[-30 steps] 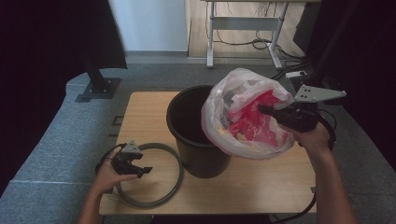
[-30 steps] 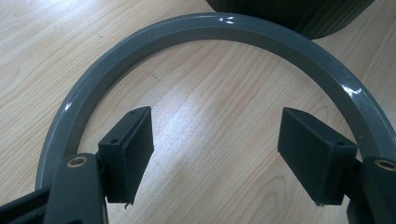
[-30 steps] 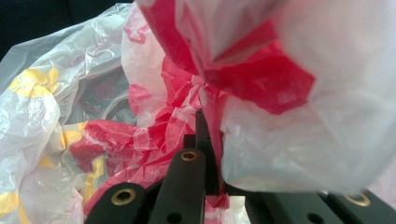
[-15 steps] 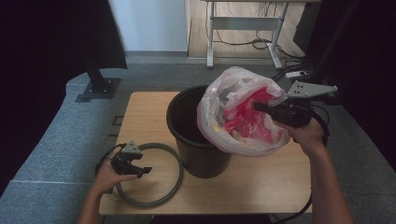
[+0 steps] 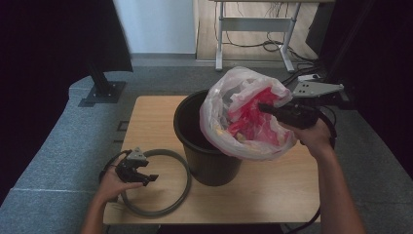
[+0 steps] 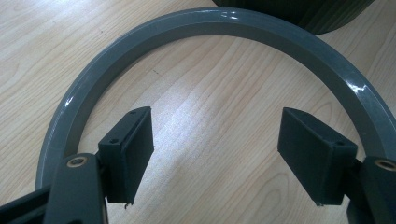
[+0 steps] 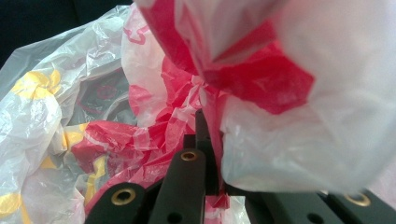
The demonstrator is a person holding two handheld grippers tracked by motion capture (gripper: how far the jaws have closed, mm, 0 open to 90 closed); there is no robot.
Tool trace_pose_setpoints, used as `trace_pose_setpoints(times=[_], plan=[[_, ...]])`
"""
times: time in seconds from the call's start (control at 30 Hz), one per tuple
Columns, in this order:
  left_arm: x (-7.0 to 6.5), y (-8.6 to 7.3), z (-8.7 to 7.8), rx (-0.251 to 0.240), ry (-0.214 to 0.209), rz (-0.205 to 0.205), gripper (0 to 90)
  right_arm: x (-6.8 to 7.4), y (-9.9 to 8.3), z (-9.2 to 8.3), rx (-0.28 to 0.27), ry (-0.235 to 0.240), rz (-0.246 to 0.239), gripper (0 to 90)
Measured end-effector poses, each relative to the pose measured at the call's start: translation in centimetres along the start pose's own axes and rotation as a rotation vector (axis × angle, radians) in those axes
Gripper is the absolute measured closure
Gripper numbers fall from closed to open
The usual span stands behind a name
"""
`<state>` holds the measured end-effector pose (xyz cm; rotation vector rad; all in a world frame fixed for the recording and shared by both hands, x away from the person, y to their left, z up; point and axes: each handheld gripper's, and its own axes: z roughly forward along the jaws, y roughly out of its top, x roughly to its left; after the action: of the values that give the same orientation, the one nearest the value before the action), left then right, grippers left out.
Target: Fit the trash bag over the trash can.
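Bag (image 5: 246,119), bucket (image 5: 207,161), ring (image 5: 168,195): one each

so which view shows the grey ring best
The high view: the whole grey ring lies flat on the table beside the black bin, around the left gripper. The left gripper view gives a close arc of it beyond the open fingers.

High view looks down over the table (image 5: 272,195); gripper views sit close behind their jaws, sharing its ring (image 6: 196,28) and bag (image 7: 299,154)
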<state>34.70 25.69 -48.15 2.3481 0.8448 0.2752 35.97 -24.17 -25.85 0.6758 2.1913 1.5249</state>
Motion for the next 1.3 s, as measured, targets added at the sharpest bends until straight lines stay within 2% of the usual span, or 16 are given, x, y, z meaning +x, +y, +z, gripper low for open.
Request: trace_pose_setpoints(times=[1.3], plan=[[0.0,-0.1,0.1,0.007,-0.001,0.002,26.7,1.5,2.8,5.3,0.043,0.054,-0.036,86.7]])
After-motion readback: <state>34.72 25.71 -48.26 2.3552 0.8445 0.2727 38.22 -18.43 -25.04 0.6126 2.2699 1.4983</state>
